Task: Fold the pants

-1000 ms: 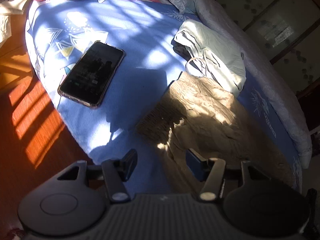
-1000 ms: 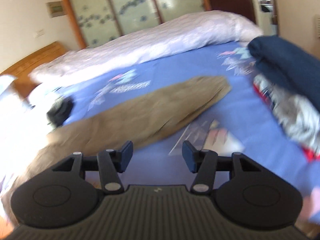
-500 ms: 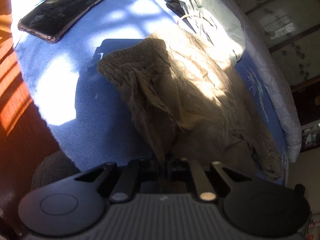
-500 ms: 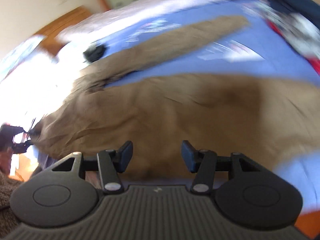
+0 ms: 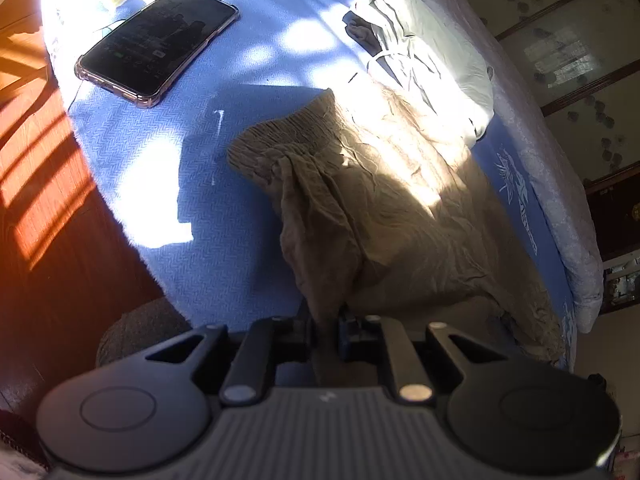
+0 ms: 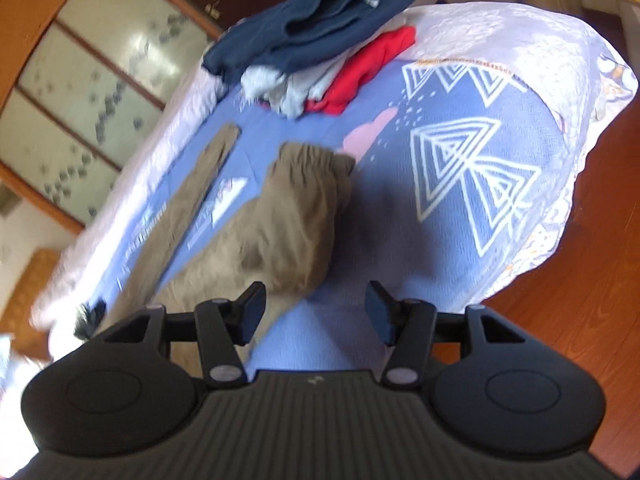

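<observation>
The left gripper (image 5: 325,322) is clenched on a bunched fold of the tan pants (image 5: 384,208), which lie on the blue bed (image 5: 224,208) beside a phone (image 5: 158,42); the pinched edge is hidden between its fingers. The right gripper (image 6: 316,312) hangs released over the bed (blurred, perhaps clear of the cloth).

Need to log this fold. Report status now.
Left gripper shut on pants, fabric lifted. Right gripper open, above the bed, holding nothing. Phone and white garment beside waistband.
</observation>
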A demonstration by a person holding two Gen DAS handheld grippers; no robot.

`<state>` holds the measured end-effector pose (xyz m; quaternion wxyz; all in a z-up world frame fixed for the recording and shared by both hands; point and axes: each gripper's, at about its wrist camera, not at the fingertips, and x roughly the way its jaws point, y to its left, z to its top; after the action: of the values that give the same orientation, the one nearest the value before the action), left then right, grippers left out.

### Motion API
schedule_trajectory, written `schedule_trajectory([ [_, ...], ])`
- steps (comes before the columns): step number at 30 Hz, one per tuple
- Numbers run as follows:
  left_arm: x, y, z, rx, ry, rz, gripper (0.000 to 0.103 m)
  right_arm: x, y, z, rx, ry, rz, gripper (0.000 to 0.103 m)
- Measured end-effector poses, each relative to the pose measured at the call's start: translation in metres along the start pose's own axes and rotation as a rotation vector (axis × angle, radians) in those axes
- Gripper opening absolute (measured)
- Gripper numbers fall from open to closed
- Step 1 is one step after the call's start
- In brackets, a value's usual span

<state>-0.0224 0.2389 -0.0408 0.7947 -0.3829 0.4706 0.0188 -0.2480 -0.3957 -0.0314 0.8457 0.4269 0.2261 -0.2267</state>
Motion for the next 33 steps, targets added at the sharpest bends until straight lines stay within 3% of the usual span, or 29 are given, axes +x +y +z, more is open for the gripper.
schedule_trajectory([
  [6, -0.001, 0.005, 0.005, -0.027, 0.001, -0.005, 0.009, 0.016, -0.004, 0.024, 0.003, -0.063, -0.005, 0.063],
  [7, -0.002, 0.004, 0.007, -0.025, 0.002, -0.007, 0.007, 0.021, -0.002, 0.027, 0.001, -0.063, -0.016, 0.057],
  [8, -0.005, 0.003, 0.009, -0.025, 0.003, -0.013, 0.007, 0.027, 0.001, 0.033, -0.001, -0.059, -0.023, 0.041],
  [9, -0.009, 0.002, 0.010, -0.023, 0.000, -0.021, 0.007, 0.032, 0.005, 0.038, 0.005, -0.057, -0.032, 0.003],
  [13, -0.029, -0.003, 0.015, 0.009, -0.032, -0.038, 0.007, -0.003, 0.002, 0.053, 0.048, -0.241, 0.038, 0.005],
  [15, -0.029, -0.002, 0.017, 0.026, -0.021, -0.025, 0.007, -0.006, 0.002, 0.056, 0.046, -0.280, 0.045, 0.005],
  [17, -0.022, 0.001, 0.014, 0.031, -0.001, 0.006, 0.007, 0.002, -0.002, 0.053, 0.027, -0.255, 0.006, 0.005],
  [21, 0.000, 0.005, 0.004, 0.048, 0.054, 0.062, 0.008, 0.021, -0.023, 0.036, 0.039, -0.180, -0.158, 0.005],
  [24, 0.004, 0.010, 0.002, 0.044, 0.067, 0.071, 0.020, 0.018, -0.044, 0.024, 0.135, -0.157, -0.164, 0.006],
  [25, 0.003, 0.012, 0.003, 0.037, 0.064, 0.071, 0.034, 0.014, -0.045, 0.023, 0.153, -0.158, -0.155, 0.009],
  [27, -0.001, 0.015, 0.005, 0.029, 0.047, 0.063, 0.041, 0.008, -0.045, 0.023, 0.178, -0.156, -0.127, 0.021],
  [28, -0.003, 0.017, 0.006, 0.026, 0.041, 0.054, 0.042, 0.005, -0.044, 0.021, 0.196, -0.151, -0.097, 0.044],
  [29, -0.004, 0.019, 0.007, 0.021, 0.037, 0.046, 0.043, 0.003, -0.042, 0.019, 0.211, -0.146, -0.068, 0.057],
  [33, 0.001, 0.025, 0.005, 0.003, 0.040, 0.028, 0.042, 0.015, -0.020, 0.006, 0.148, -0.068, -0.032, 0.056],
])
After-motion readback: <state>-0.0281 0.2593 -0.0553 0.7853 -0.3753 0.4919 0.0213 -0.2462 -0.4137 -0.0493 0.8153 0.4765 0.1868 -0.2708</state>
